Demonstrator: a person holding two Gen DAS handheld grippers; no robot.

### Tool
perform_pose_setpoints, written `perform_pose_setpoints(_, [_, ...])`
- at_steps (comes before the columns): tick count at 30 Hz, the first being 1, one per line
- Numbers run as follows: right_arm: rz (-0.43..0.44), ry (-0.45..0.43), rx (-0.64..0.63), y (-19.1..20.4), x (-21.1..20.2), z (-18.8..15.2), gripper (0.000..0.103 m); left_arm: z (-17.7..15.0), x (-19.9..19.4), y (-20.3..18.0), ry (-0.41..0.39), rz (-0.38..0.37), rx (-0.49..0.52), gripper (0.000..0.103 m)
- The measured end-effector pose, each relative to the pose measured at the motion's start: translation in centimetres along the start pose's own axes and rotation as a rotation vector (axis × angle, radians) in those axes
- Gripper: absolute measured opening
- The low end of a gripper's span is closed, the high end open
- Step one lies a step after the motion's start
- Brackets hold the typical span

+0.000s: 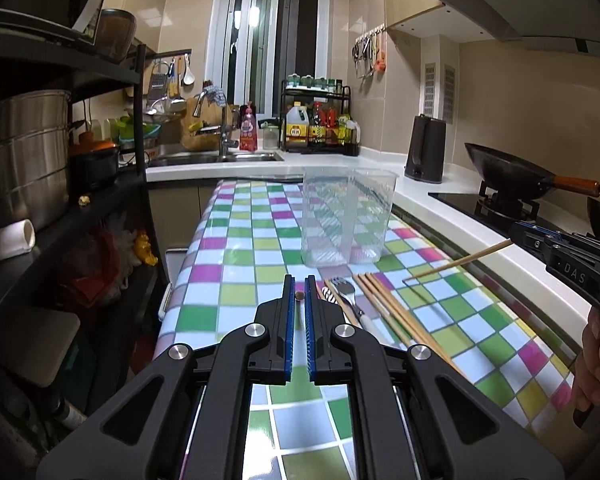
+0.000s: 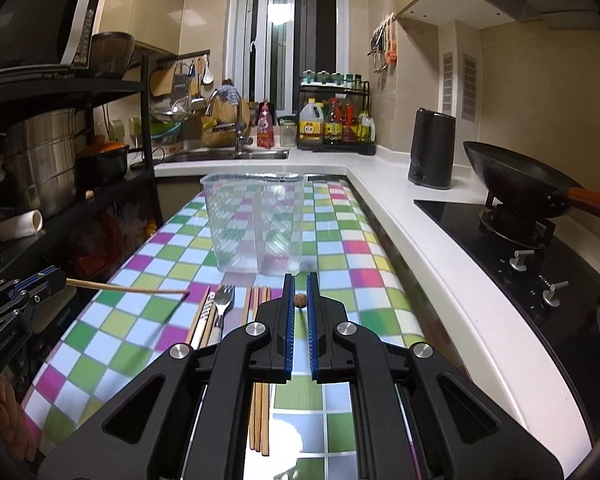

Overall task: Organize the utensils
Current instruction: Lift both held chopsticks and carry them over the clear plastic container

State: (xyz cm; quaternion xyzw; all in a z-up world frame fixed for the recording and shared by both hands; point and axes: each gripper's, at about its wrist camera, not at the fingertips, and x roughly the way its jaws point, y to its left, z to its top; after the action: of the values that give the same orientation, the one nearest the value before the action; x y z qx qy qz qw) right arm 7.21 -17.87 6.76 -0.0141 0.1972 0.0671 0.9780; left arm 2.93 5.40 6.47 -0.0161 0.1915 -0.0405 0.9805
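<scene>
My left gripper (image 1: pixel 299 296) and right gripper (image 2: pixel 300 300) each pinch one chopstick end-on, pointing ahead. Clear holder (image 2: pixel 256 224) stands upright just beyond; right sits nearer. Spare chopsticks (image 1: pixel 384 304) and fork (image 2: pixel 223 302) lie lengthwise on the table (image 2: pixel 340 248).

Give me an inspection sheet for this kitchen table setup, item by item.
Surface: checked tablecloth, flat.
Job's things: clear divided container upright, looks empty; fork and loose chopsticks lying in front of it.
Clutter: nothing seen on the cloth.
Grippers: left gripper shut on a chopstick; right gripper shut on a second chopstick; both sticks are off the cloth.
Cables: nothing seen on the table.
Surroundings: wok on the stove, dark kettle, sink behind.
</scene>
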Motion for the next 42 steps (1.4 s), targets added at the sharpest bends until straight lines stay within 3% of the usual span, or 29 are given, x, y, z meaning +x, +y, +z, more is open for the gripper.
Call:
perform_pose_setpoints(12, [0.009,-0.023,0.024,-0.5,-0.7,4.2,0.006,5.1,0.5,0.2,-0.044,-0.039,-0.015,0.005])
perform_pose_setpoints(22, [0.076,0.063,0.036,-0.8,0.6,8.4,0.006,9.0,3.6,1.2,0.111,-0.125,-0.080,0.005])
perform_pose_setpoints(30, [0.106,0.120,0.041,-0.9,2.2,11.4,0.006,12.1,5.2,0.5,0.182,-0.097,-0.057,0.005])
perform_pose_setpoints(37, [0.111,0.108,0.048,-1.6,2.9,16.3,0.006,16.0,6.4,0.5,0.233,-0.094,-0.064,0.005])
perform_pose_setpoints(42, [0.117,0.029,0.061,-2.0,2.7,21.8,0.006,21.4,6.7,0.0,0.204,-0.107,-0.031,0.005])
